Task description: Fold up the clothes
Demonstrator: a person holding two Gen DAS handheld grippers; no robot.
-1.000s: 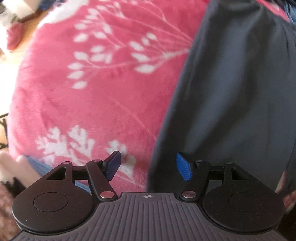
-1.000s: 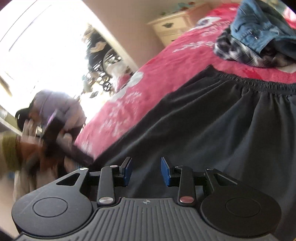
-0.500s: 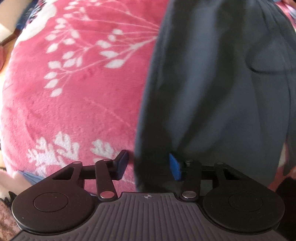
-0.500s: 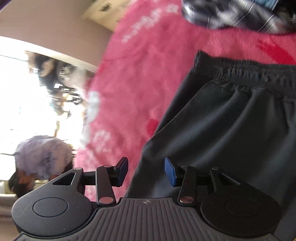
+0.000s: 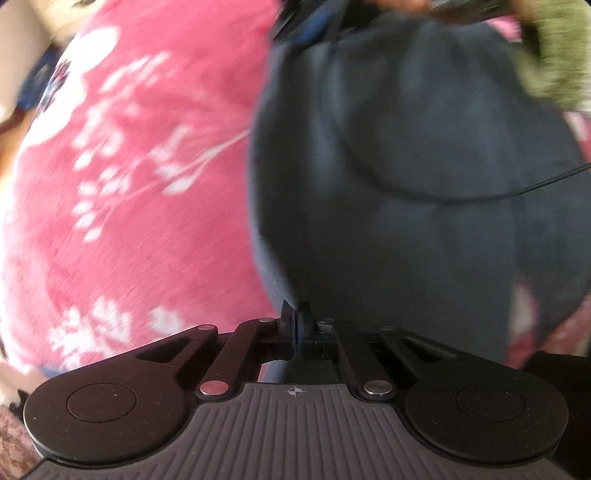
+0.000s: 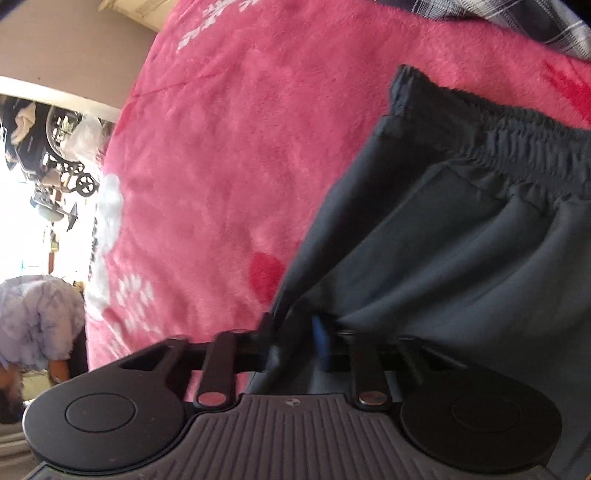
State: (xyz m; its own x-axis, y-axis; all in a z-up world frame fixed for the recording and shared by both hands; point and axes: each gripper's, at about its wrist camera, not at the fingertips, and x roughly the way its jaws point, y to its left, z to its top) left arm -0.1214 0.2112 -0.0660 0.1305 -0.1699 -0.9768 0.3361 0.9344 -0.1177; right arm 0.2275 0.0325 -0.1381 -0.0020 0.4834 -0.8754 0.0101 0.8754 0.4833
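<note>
So we have just started: our left gripper (image 5: pixel 295 325) and right gripper (image 6: pixel 295 339) both pinch the shorts (image 6: pixel 461 258) on the bed (image 6: pixel 229 147), not folded yet.

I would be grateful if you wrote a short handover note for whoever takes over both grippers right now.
Left gripper: shut on the side edge of the dark shorts.
Right gripper: shut on the same shorts, on the side edge below the elastic waistband.
The shorts lie on the pink floral blanket; a plaid garment lies beyond.
Done: both edges gripped.
Left: no fold shows yet; probably carry the gripped edge across.
</note>
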